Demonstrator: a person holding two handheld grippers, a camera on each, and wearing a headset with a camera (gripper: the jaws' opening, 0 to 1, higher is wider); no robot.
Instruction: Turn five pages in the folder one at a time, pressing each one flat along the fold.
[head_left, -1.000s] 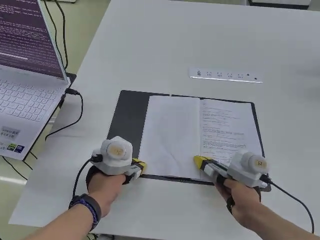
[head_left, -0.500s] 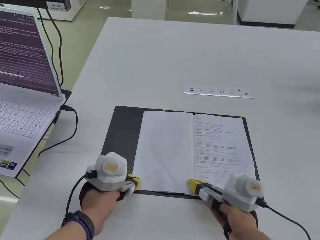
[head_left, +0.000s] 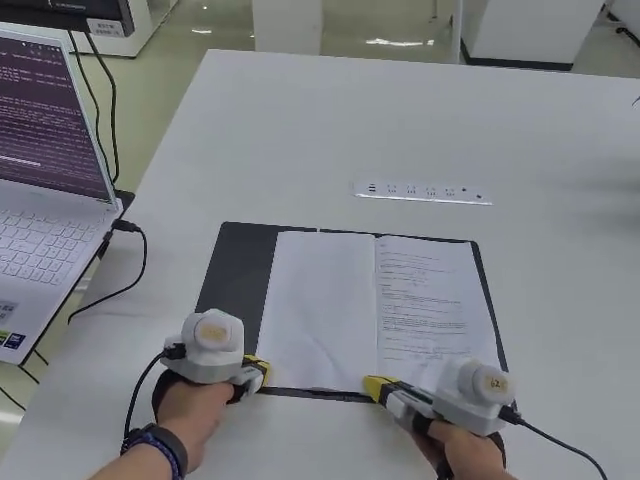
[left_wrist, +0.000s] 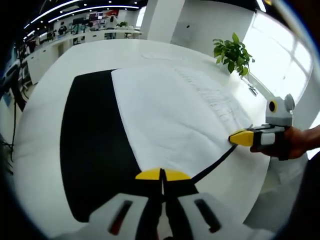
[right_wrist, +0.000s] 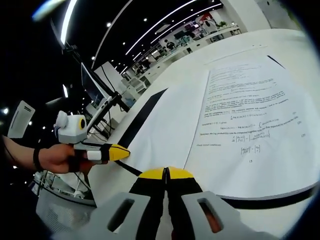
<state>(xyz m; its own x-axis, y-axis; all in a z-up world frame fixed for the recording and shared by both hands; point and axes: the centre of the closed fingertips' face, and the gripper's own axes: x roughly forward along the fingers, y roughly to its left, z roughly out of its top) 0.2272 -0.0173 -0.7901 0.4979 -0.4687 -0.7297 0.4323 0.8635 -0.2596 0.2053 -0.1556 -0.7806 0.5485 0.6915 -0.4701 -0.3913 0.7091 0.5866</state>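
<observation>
**Mia:** Where is the folder (head_left: 235, 268)?

**Sam:** It lies open and flat on the white bench (head_left: 400, 110), right in front of the person. A laptop (head_left: 40, 190) sits off to the left side.

**Mia:** What do the pages look like?

**Sam:** The blank page (head_left: 320, 300) is on the left. The printed page (head_left: 430, 295) is on the right. The fold (head_left: 377, 300) runs between them.

**Mia:** What are the claws doing?

**Sam:** The left claw (head_left: 255, 371) is squeezed closed with nothing in it. It sits at the near corner of the blank page. The right claw (head_left: 375, 385) is squeezed closed too, and it grips nothing. Its yellow tip is at the near edge of the folder, close to the fold.

**Mia:** So which step is this?

**Sam:** I think it is the gap between two page turns. No page is lifted. I cannot tell how many are done.

**Mia:** What comes next?

**Sam:** I guess the right claw must open, pinch the near edge of the printed page, and swing just that one sheet over to the left. Then a claw should rub along the fold to press it flat.
</observation>
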